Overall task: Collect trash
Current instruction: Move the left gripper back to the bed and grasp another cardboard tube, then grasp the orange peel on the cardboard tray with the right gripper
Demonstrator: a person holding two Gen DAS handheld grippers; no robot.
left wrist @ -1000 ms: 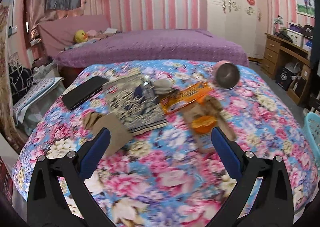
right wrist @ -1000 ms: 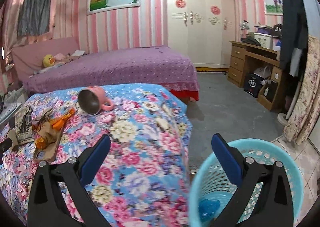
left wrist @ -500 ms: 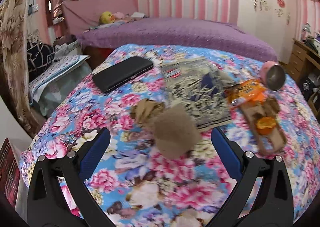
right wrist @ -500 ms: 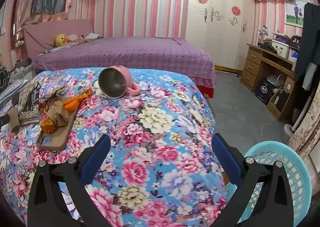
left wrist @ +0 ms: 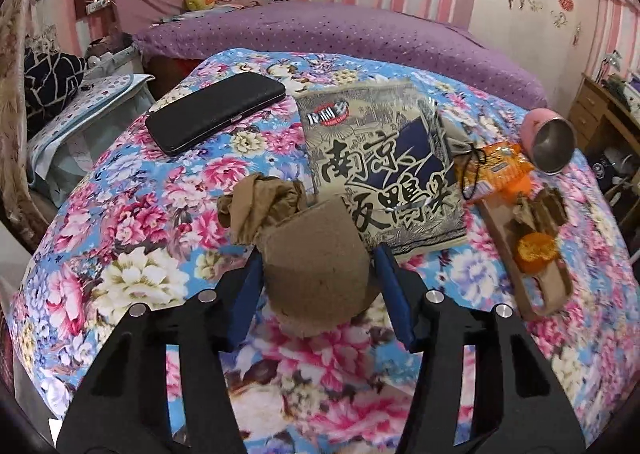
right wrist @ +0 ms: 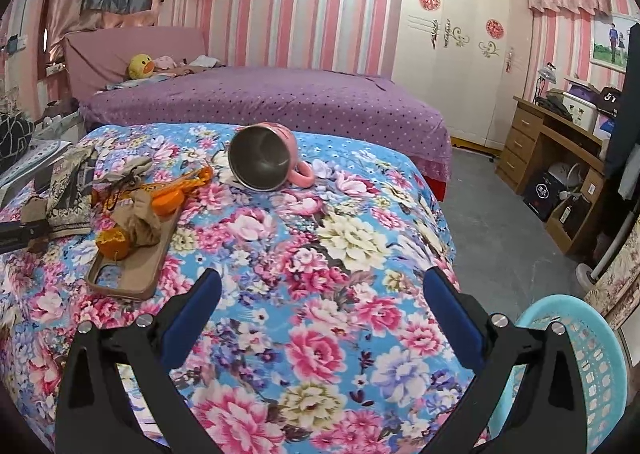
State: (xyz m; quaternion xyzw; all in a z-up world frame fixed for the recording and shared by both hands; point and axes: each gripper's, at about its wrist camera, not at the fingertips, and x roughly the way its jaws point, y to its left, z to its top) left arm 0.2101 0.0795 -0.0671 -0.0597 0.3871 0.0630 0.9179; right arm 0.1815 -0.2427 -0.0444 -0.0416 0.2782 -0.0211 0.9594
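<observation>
My left gripper (left wrist: 318, 274) is shut on a curved brown cardboard piece (left wrist: 316, 254) on the floral tablecloth (left wrist: 132, 213). Crumpled brown paper (left wrist: 260, 205) lies just behind it. A printed snack bag (left wrist: 380, 157), an orange wrapper (left wrist: 496, 169) and orange peel (left wrist: 536, 248) on a brown phone case (left wrist: 540, 286) lie to the right. My right gripper (right wrist: 322, 302) is open and empty over the table's right part. The peel (right wrist: 114, 240) and brown paper (right wrist: 140, 217) lie to its left. A turquoise trash basket (right wrist: 596, 366) stands on the floor at the lower right.
A black wallet (left wrist: 216, 117) lies at the table's far left. A pink mug (right wrist: 268, 161) lies on its side at the back. A purple bed (right wrist: 260, 101) is behind the table, a wooden desk (right wrist: 560, 157) to the right, and grey floor between.
My left gripper moved forward and down and closed on the cardboard piece. My right gripper swung left over the table, so the basket slid to the frame's right edge.
</observation>
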